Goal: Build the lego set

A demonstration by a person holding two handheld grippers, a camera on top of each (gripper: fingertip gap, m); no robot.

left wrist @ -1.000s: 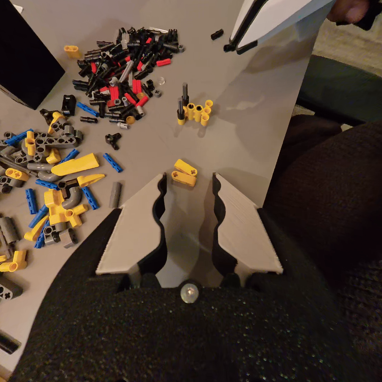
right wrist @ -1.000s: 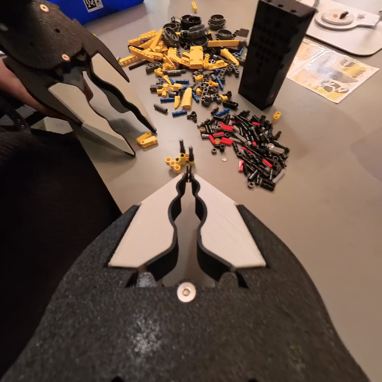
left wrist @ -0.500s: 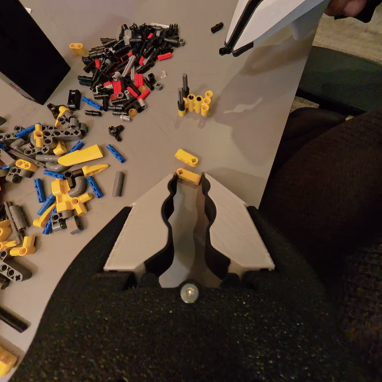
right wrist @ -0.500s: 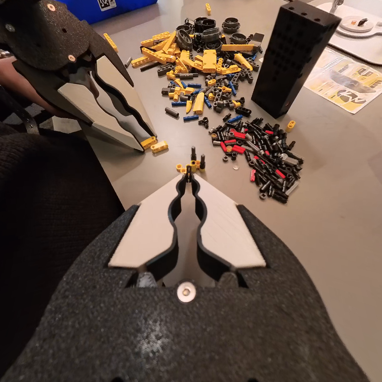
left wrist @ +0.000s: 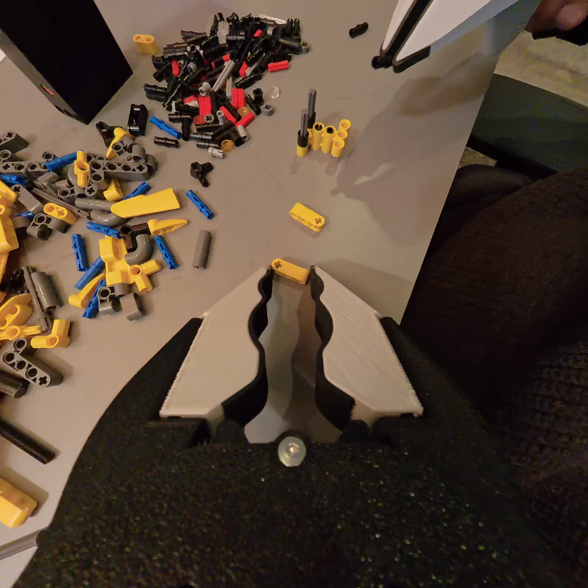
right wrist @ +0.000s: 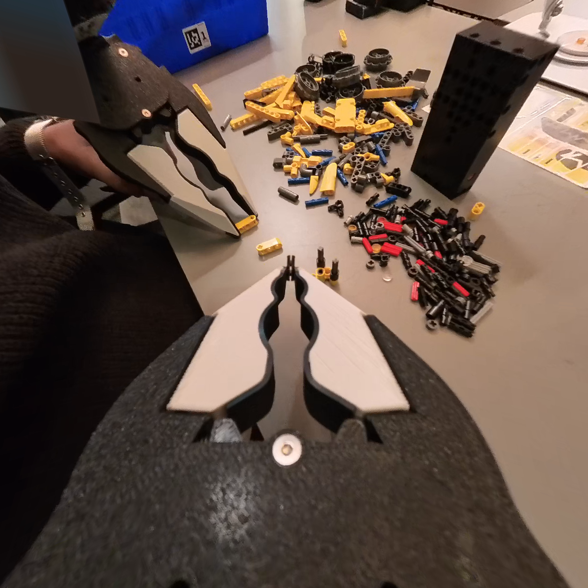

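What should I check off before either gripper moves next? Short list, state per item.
1. Left gripper shut on the yellow two-hole beam, held end to end at the fingertips: ok.
2. Right gripper shut on the small black pin: ok.
3. Whether the beam is off the table: cannot tell.
4. Second yellow beam lies loose, apart from both grippers: ok.
5. Small yellow assembly with two dark axles stands upright, untouched: ok.
6. Pin seated squarely between the right fingers: cannot tell, too small.
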